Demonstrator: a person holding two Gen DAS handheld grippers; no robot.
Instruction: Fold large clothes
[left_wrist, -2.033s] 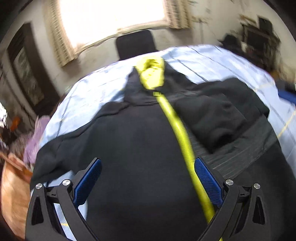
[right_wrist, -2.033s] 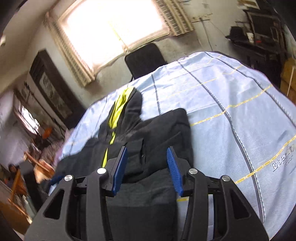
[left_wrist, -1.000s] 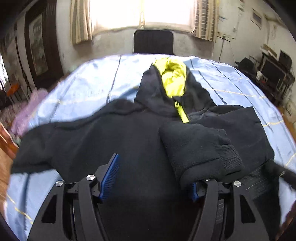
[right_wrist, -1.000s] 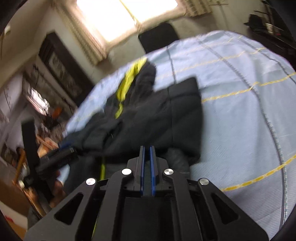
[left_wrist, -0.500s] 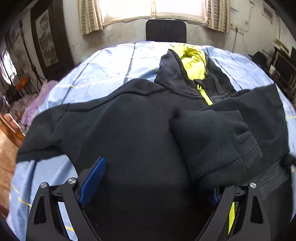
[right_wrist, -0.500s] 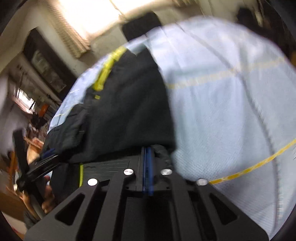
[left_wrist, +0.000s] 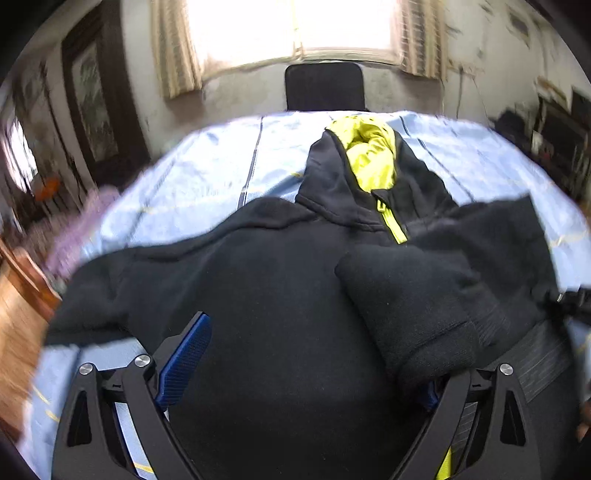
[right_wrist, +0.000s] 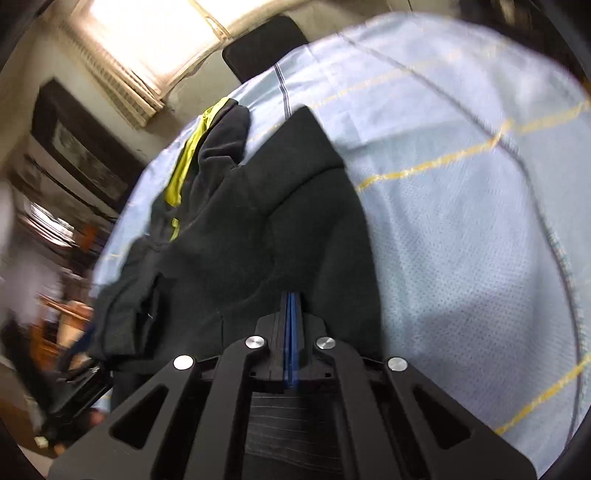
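A black hoodie (left_wrist: 277, 277) with a yellow-lined hood (left_wrist: 371, 155) and a yellow zip lies front up on a light blue sheet (left_wrist: 203, 184). One sleeve is folded across the chest, and its ribbed cuff (left_wrist: 424, 325) covers the right pad of my left gripper (left_wrist: 314, 354). That gripper hovers open and wide over the lower body of the hoodie, holding nothing. In the right wrist view my right gripper (right_wrist: 291, 299) has its pads pressed together, their tips buried in the hoodie's (right_wrist: 258, 221) right side edge. The ribbed hem lies under its frame.
A black chair (left_wrist: 325, 86) stands at the far end under a bright window. A purple cloth (left_wrist: 77, 229) lies off the sheet's left edge, beside wooden furniture. Bare sheet (right_wrist: 461, 221) with yellow lines stretches to the right of the hoodie. Dark shelves stand at the far right.
My left gripper's jaws have spread from partly open to wide open, staying over the hoodie's lower body. The right gripper, shut throughout, has moved and rolled, and the hoodie's right side has shifted with it.
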